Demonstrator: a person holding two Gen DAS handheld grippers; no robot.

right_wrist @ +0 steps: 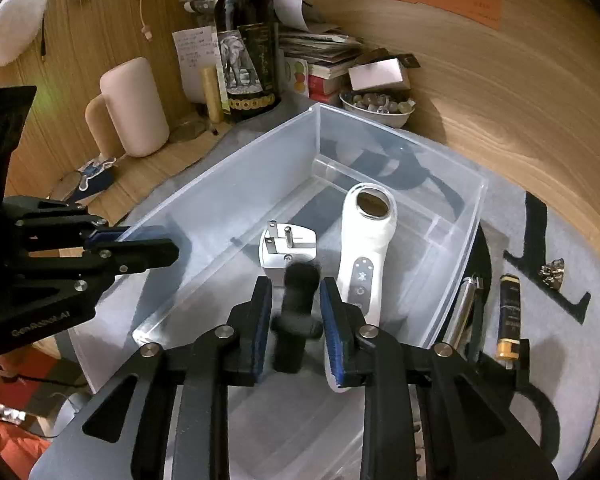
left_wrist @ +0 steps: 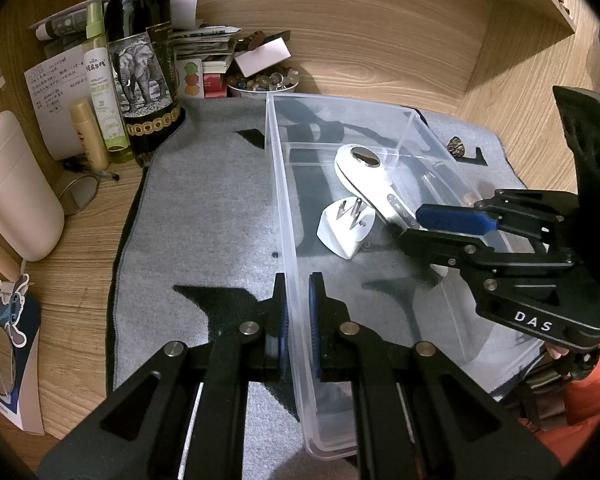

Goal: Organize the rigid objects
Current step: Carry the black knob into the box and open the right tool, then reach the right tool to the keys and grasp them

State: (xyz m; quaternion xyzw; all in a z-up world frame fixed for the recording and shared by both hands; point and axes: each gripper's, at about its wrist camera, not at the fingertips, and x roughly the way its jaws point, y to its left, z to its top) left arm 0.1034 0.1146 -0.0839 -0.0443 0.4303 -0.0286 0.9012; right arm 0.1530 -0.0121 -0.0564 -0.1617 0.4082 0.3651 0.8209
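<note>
A clear plastic bin (left_wrist: 278, 184) (right_wrist: 220, 196) stands on a grey mat. Inside lie a white handheld device (left_wrist: 370, 182) (right_wrist: 370, 240) and a white plug adapter (left_wrist: 346, 228) (right_wrist: 286, 250). My left gripper (left_wrist: 299, 320) is shut on the bin's left wall, also seen in the right wrist view (right_wrist: 140, 242). My right gripper (right_wrist: 296, 312) (left_wrist: 432, 224) is over the bin, its jaws apart around a blurred black object (right_wrist: 296, 308) that does not touch the pads. A metal clipper (right_wrist: 462, 308) and a gold-capped tube (right_wrist: 508, 316) lie right of the bin.
A dark elephant-label bottle (left_wrist: 144, 64) (right_wrist: 246, 52), spray bottle (left_wrist: 102, 84), pink container (left_wrist: 16, 184) (right_wrist: 134, 106), bowl of stones (left_wrist: 262, 82) (right_wrist: 376, 106) and stacked papers crowd the back. A crumpled foil piece (right_wrist: 553, 273) (left_wrist: 456, 146) lies on the mat at right. Wooden walls enclose the desk.
</note>
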